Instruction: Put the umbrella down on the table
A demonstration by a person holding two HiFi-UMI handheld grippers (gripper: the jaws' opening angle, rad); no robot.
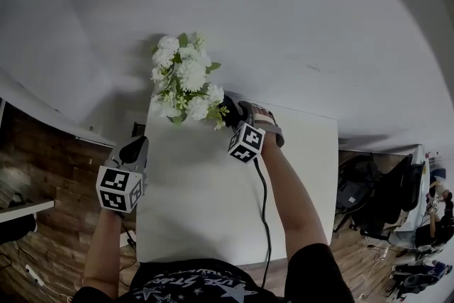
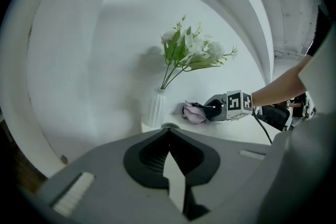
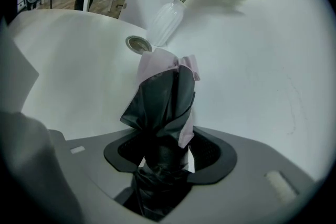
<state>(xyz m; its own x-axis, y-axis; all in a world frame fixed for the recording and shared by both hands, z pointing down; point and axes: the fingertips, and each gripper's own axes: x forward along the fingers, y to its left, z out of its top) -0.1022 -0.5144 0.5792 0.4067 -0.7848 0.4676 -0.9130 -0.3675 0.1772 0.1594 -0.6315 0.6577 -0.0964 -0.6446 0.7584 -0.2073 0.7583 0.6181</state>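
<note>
- One folded umbrella (image 3: 163, 107) is what we see in the right gripper view: its cloth is black, with pale pink panels that show most at the far end. The folds are loose and a little crumpled.
- We see its near end, wrapped in black cloth, sitting between the jaws of the right gripper (image 3: 163, 157), which are clenched on it. The rest of it points straight away from the jaws.
- From the left gripper view, the umbrella (image 2: 194, 112) sticks out of the right gripper (image 2: 218, 108) towards the white ribbed vase (image 2: 156, 107). Its pink tip is just beside the vase, low over the far edge of the table (image 2: 231, 131). We cannot tell if it touches the table top.
- In the head view, the umbrella (image 1: 230, 110) is mostly hidden under the white flowers (image 1: 184, 78) at the far edge of the table (image 1: 213, 209).
- The right forearm is bare and stretched forward over the table, from the near edge to the far edge. A black cable (image 1: 264, 209) runs along it.
- The left gripper (image 1: 131, 152) is held at the left edge of the table, well apart from the umbrella. In its own view, its jaws (image 2: 170, 165) are together with nothing between them.
- Near the vase (image 3: 165, 23), a round metal ring (image 3: 137, 43) is set in the table top.
</note>
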